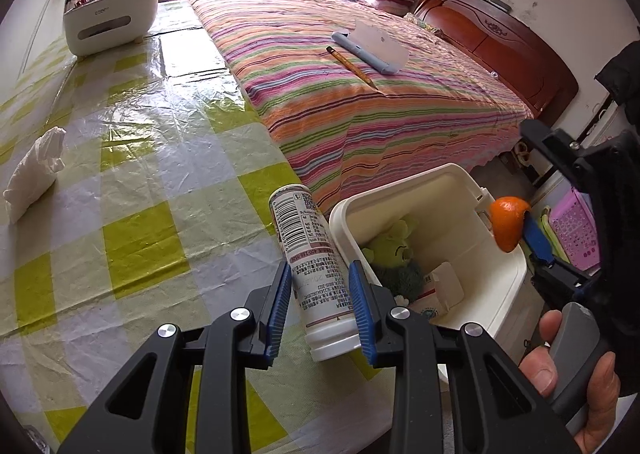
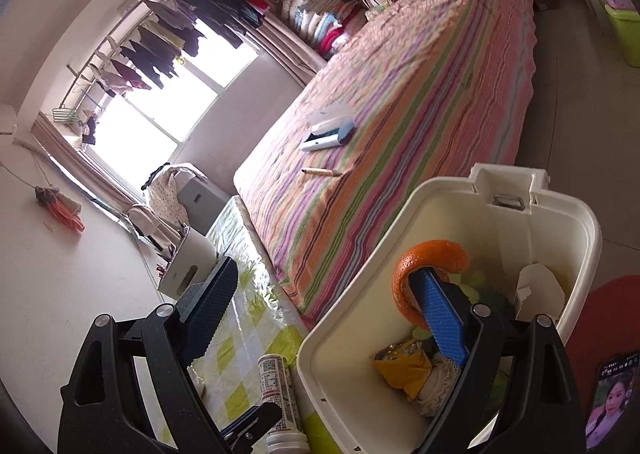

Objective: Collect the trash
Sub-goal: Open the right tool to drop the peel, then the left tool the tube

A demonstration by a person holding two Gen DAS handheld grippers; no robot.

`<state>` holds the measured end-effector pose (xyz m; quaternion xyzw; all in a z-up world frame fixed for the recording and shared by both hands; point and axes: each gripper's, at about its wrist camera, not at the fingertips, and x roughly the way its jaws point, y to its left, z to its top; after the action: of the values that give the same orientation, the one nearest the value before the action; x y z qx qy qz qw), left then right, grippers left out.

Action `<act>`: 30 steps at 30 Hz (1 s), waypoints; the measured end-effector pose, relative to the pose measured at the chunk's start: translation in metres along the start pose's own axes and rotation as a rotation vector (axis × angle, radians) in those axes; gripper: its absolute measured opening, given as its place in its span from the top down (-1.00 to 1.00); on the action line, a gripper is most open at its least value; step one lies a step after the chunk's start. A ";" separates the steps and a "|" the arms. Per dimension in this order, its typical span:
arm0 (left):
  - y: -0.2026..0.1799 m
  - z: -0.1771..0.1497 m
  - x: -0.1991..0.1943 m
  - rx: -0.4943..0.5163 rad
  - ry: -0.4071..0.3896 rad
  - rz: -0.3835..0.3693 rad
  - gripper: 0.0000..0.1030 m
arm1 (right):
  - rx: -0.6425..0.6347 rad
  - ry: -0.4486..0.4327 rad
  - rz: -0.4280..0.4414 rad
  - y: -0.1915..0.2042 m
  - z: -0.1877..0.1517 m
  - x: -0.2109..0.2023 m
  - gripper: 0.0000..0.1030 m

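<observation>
My left gripper [image 1: 320, 270] is shut on a white labelled bottle [image 1: 308, 254], which tilts over the checked table beside the white bin [image 1: 516, 266]. The same bottle [image 2: 276, 386] shows in the right wrist view at the bin's left. My right gripper [image 2: 324, 274] stands wide open over the bin [image 2: 480, 221]. A curled orange peel [image 2: 432, 262] hangs on the tip of its one finger and touches nothing else. From the left wrist view that peel [image 1: 508, 221] sits above the bin's far rim, on the right gripper [image 1: 528, 173]. The bin holds a yellow wrapper [image 2: 404, 366], a carton and something green.
A crumpled white tissue [image 1: 36, 177] lies on the yellow-checked table [image 1: 140, 173] at the left. A white organiser [image 1: 112, 17] stands at the table's far end. The striped bed [image 1: 360, 101] carries a pencil [image 1: 352, 67] and a paper. A pink basket [image 1: 572, 234] stands behind the bin.
</observation>
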<state>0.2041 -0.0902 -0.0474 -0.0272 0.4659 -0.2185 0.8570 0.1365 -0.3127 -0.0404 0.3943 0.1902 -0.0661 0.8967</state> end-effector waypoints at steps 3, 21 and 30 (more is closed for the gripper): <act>-0.003 0.000 0.001 0.019 -0.004 0.012 0.42 | -0.036 0.086 -0.053 0.005 -0.007 0.015 -0.70; -0.008 -0.001 0.016 0.039 0.073 0.063 0.39 | -0.273 0.315 -0.372 0.059 0.002 0.032 -0.87; -0.008 -0.002 0.015 0.055 0.057 0.079 0.44 | -0.184 0.336 -0.331 0.036 -0.012 0.042 -0.87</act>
<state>0.2065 -0.1034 -0.0584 0.0210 0.4845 -0.1980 0.8518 0.1808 -0.2780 -0.0399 0.2801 0.4036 -0.1281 0.8615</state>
